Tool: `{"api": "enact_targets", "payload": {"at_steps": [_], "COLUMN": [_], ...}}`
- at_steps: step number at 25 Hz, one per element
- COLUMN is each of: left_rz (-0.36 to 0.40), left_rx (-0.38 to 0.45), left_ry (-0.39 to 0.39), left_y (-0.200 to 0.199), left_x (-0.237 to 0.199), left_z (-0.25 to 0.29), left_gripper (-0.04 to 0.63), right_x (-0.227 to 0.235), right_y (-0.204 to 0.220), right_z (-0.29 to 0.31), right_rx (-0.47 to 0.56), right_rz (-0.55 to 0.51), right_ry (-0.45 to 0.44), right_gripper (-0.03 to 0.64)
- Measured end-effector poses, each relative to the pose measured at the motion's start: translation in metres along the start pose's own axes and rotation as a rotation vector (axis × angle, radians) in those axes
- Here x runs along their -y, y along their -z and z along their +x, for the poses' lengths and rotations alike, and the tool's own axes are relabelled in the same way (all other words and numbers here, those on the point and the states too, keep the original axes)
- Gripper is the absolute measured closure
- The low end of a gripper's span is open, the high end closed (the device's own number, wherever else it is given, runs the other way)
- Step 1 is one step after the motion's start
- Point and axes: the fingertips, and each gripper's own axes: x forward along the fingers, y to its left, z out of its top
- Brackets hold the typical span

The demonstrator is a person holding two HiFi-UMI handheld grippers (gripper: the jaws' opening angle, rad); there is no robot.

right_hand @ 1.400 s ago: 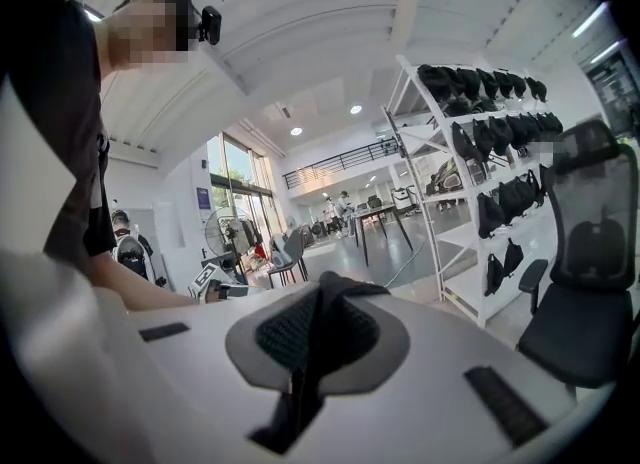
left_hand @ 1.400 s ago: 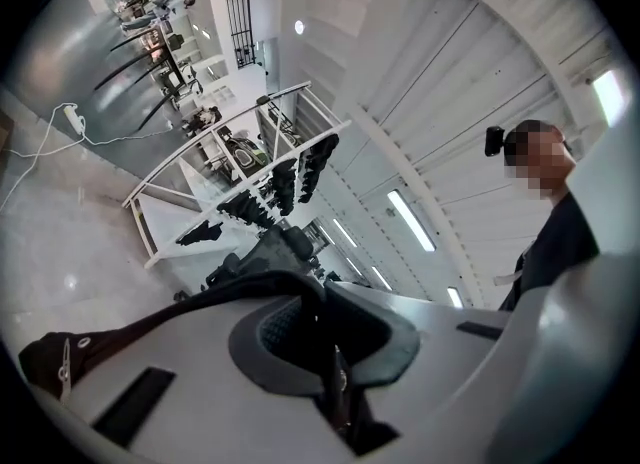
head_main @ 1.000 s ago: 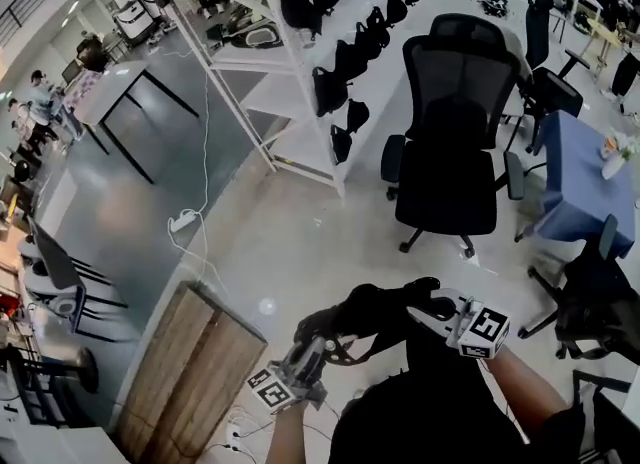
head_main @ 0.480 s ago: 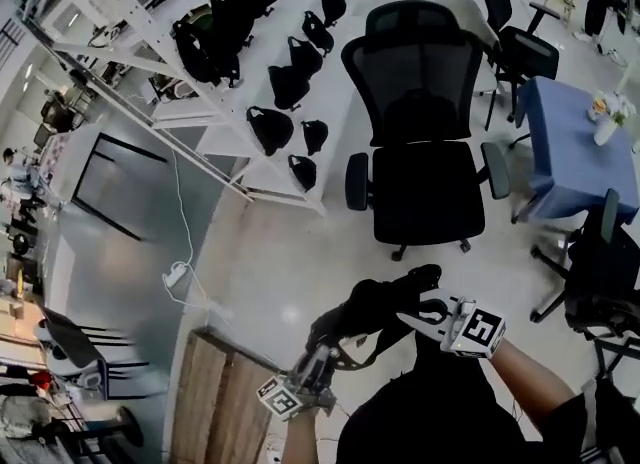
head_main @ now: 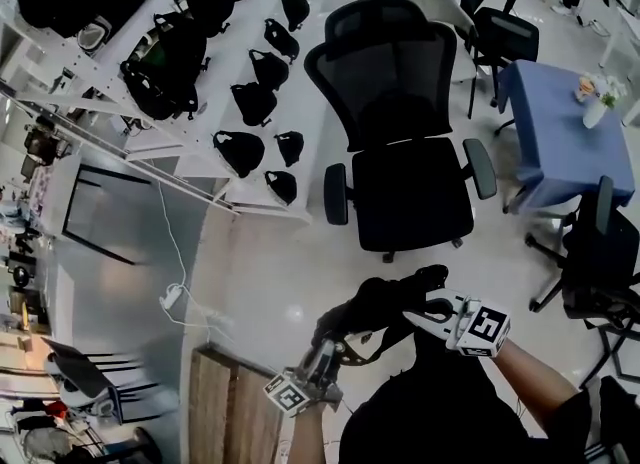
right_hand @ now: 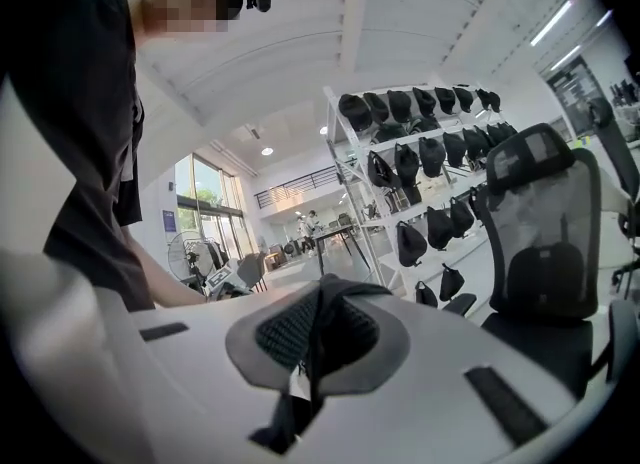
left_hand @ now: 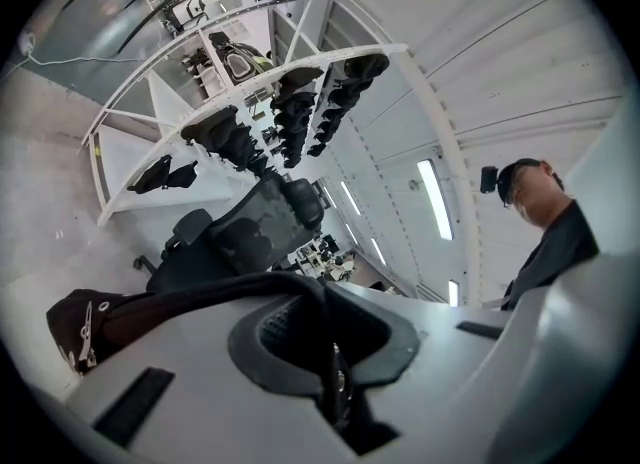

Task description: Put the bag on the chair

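I judge this the carry step: the bag hangs short of the chair, left gripper clamped on what looks like its strap, right gripper clamped on its fabric, so next it needs bringing over the seat and lowering.

workshop hall: bag shelving, office chairs
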Motion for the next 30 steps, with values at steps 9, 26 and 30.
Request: {"api": "enact_targets", "payload": {"at_steps": [9, 26, 30], "left_rz": [0.024, -0.046, -0.032], "left_rx": [-0.034, -0.059, -0.092], "left_ry": [-0.004, 0.1, 0.106], "left_y": [-0.006, -0.05, -0.061], "left_x": [0.005, -0.016, -0.028], "left_z": [0.057, 0.148, 0.171], "left_gripper": [0.571, 0.571, 0.57], "right_x": [0.05, 0.122, 0.145], "right_y": [-0.009, -0.03, -0.032], "right_z": [-0.031, -0.041, -0.044], "right_rx": [0.047, 0.083, 0.098], "right_rz": [0.034, 0.121, 0.147], "right_ry": [0.045, 0.232, 0.286], "right_gripper": [0.612, 0.612, 0.612]}}
